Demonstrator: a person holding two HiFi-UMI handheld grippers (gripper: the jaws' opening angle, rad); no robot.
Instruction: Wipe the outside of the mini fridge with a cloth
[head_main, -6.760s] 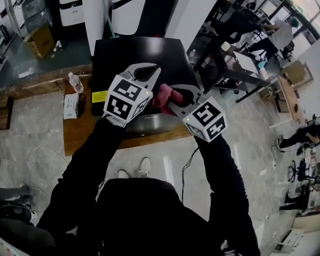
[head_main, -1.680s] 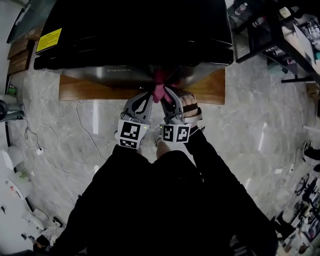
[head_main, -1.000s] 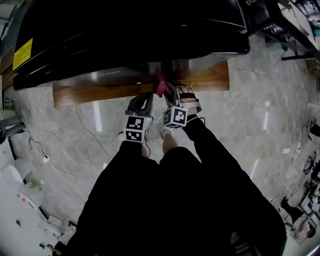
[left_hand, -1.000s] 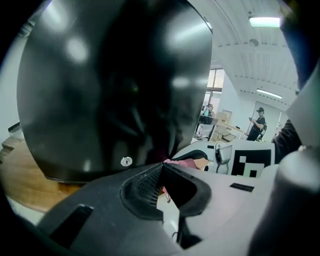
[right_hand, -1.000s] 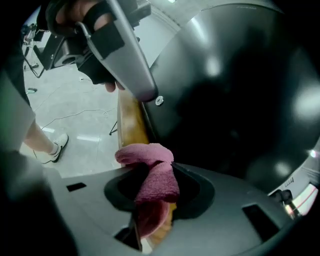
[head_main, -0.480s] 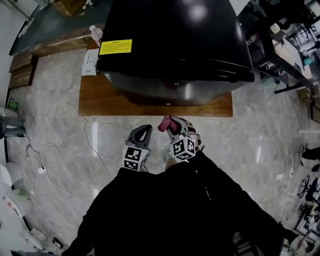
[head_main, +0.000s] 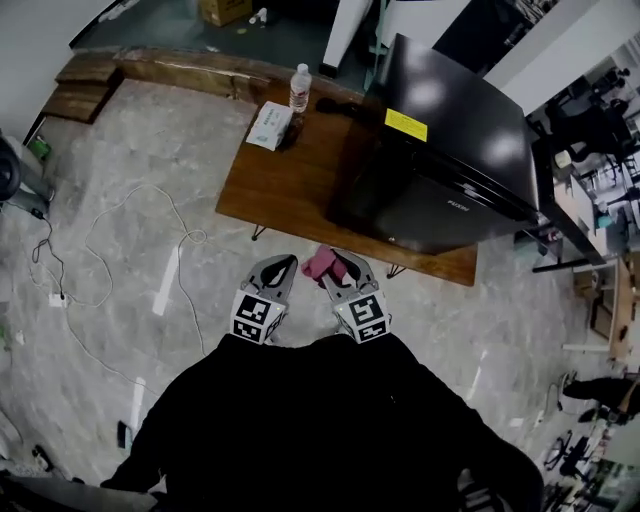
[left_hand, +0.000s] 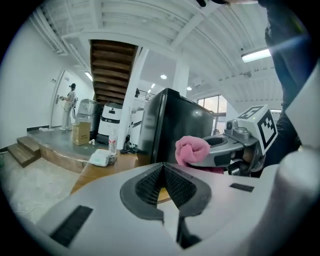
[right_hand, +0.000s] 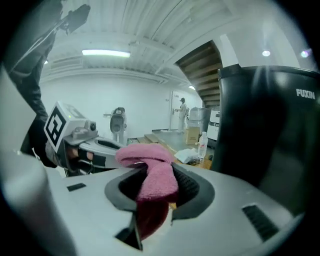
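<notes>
Over the floor, head view: both grippers had come away from the fridge (head_main: 450, 150). A second before, the cloth (head_main: 320, 263) was against its lower front edge; half a second before, the tools hung short of that front. Person had since stepped back and round to the left. Fridge now seen corner-on, standing on the low table (head_main: 290, 172), well apart from both tools. Right gripper (head_main: 338, 268) carried the cloth at its tips; left gripper (head_main: 282, 268) beside it, nothing in it. Reading: front pass likely over, a shift toward the left side face probable. No wiping contact at this moment.

Left gripper view: jaws closed on each other, nothing between them. Cloth bunched at the right gripper's tips just ahead, fridge behind it. Bottle (left_hand: 112, 143) and a white pack (left_hand: 100, 157) sat on the table to the left.

Right gripper view: jaws clamped on the cloth, a fold standing above them, a strip running down into the slot. Fridge close on the right.

Not made out:
- fridge's back and far side, out of sight in every view
- its base, masked by the gripper bodies in both gripper views
- its right part, cut by the frame edge in the right gripper view
- whether any face had been wiped clean, not tellable
</notes>
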